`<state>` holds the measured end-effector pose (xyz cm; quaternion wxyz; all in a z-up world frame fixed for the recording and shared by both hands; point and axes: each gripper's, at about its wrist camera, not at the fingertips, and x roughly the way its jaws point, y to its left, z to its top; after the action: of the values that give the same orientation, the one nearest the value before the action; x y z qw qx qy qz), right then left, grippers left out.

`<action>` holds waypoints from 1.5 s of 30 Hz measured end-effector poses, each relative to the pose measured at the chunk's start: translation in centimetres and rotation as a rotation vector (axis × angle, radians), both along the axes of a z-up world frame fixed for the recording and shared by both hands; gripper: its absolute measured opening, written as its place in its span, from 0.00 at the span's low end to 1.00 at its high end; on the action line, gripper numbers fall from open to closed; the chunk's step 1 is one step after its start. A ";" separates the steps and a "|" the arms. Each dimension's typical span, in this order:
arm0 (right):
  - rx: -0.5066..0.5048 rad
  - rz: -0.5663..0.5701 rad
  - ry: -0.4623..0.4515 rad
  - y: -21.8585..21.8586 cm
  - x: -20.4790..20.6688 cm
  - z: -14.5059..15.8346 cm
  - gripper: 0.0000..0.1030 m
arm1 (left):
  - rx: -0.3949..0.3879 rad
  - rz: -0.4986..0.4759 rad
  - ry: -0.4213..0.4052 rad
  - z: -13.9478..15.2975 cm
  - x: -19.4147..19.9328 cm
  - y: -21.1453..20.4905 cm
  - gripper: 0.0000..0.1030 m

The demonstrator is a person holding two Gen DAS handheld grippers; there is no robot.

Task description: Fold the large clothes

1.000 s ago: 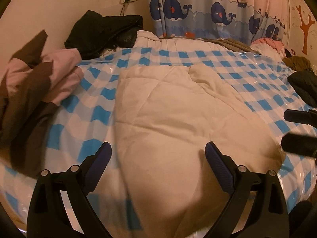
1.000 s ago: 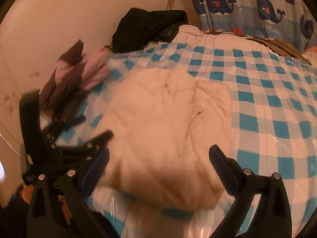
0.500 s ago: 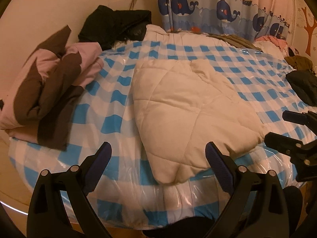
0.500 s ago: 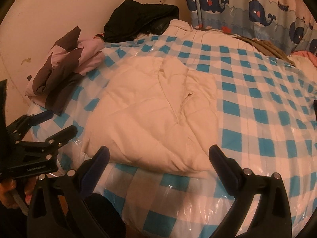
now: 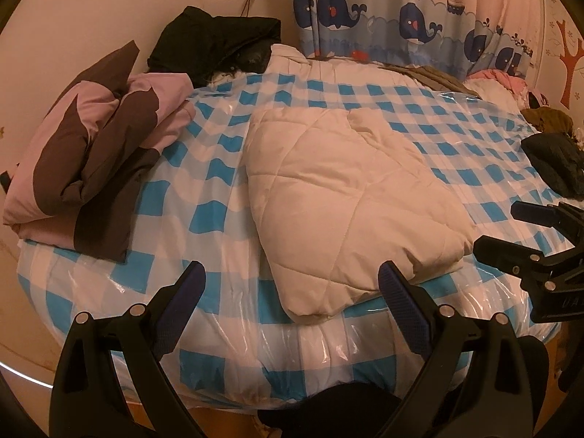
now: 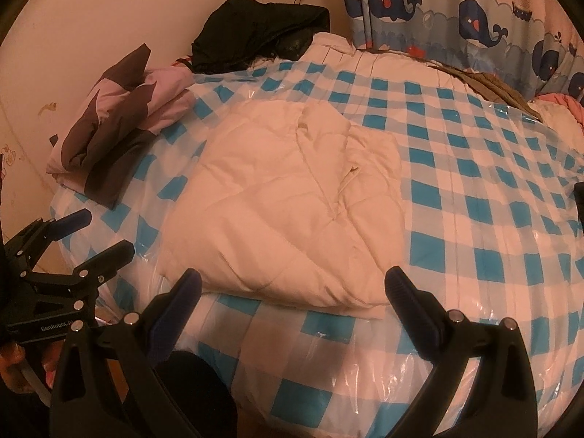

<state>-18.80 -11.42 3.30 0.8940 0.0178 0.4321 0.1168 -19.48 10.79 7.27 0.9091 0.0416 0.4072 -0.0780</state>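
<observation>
Both pairs of jaws stood wide open and held nothing. The left gripper (image 5: 290, 286) hung off the near edge of the bed (image 5: 204, 189), its blue-padded fingers (image 5: 399, 306) spread either side of the near corner of the cream quilted coat (image 5: 343, 197) without touching it. The right gripper (image 6: 292, 290) hung off the same near edge, further right, likewise apart from the garment and gaping; from the left gripper's camera it showed at the right edge (image 5: 511, 233), and from the right gripper's camera the left one showed low at the left (image 6: 87, 233).

The cream quilted coat lay folded into a thick, roughly rectangular bundle on the blue-and-white checked cover (image 6: 474, 189), which had a clear plastic sheet over it. The bundle sat toward the near-left part of the bed, its near edge close to the rim, and a narrower flap lay folded across its far right side.

To the left, against the wall, a pink-and-brown garment (image 5: 95, 160) rested in a folded heap on the bed's edge. Beyond it, in the far corner, a black garment (image 5: 215, 43) was piled up. A whale-print curtain (image 5: 401, 14) hung behind the bed. At the far right lay more dark clothes (image 5: 554, 168), well apart from the coat.
</observation>
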 end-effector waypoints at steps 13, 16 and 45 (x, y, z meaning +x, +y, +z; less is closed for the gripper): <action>0.015 0.001 0.024 -0.1 0.3 -0.8 0.94 | 0.006 -0.005 0.004 -0.3 0.1 -0.1 0.89; 0.020 0.000 0.027 -0.2 0.3 -1.0 0.94 | 0.005 -0.008 0.006 -0.5 0.1 -0.1 0.89; 0.025 0.001 0.038 0.0 0.0 -1.9 0.94 | 0.005 -0.012 0.018 -1.0 1.0 0.2 0.92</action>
<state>-18.79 -11.40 1.40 0.8852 0.0311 0.4477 0.1223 -18.52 11.01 6.22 0.9049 0.0457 0.4151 -0.0826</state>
